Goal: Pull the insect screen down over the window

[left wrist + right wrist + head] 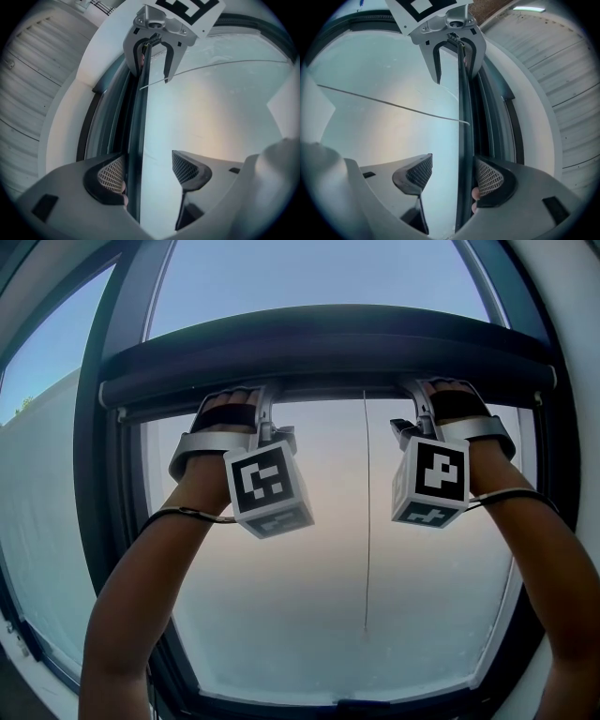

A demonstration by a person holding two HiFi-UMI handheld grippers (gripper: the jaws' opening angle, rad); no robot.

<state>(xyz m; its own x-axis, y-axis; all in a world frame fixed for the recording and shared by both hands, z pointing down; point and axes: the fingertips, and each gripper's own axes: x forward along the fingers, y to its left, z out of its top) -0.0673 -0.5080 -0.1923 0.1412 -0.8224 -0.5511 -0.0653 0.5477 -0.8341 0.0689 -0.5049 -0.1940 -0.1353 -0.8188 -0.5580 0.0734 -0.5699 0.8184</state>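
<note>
**Head view.** The insect screen is not yet drawn: it sits rolled in the one roller cassette (328, 343) across the top of the window frame (98, 474). Its single pull bar (328, 390) lies just under the cassette, with its long axis running side to side. Both arms reach up to it. The left tongs (265, 399) meet the bar left of the middle and the right tongs (415, 395) meet it right of the middle, about equally near. One pull cord (367, 521) hangs straight down the glass between them. The count is two tongs, one bar, one cord.

**Left gripper view.** The left tongs (147, 171) stand open. The pull bar (138, 126) runs lengthwise up the gap, lying against the left pad, while the other pad stands clear of it, so nothing is clamped. At the bar's far end the right tongs (153, 58) straddle it too.

**Right gripper view.** This mirrors the other side. The right tongs (454, 176) are open with the pull bar (464, 140) between them, close to the right-hand pad and apart from the left-hand one. The left tongs (452, 61) straddle the bar's far end, and the pull cord (384, 102) crosses the glass.

As I judge it, the coming move needs both pairs of tongs closed across the bar's thickness. Then comes an even pull downward, square to the bar's length, so that it stays level.
</note>
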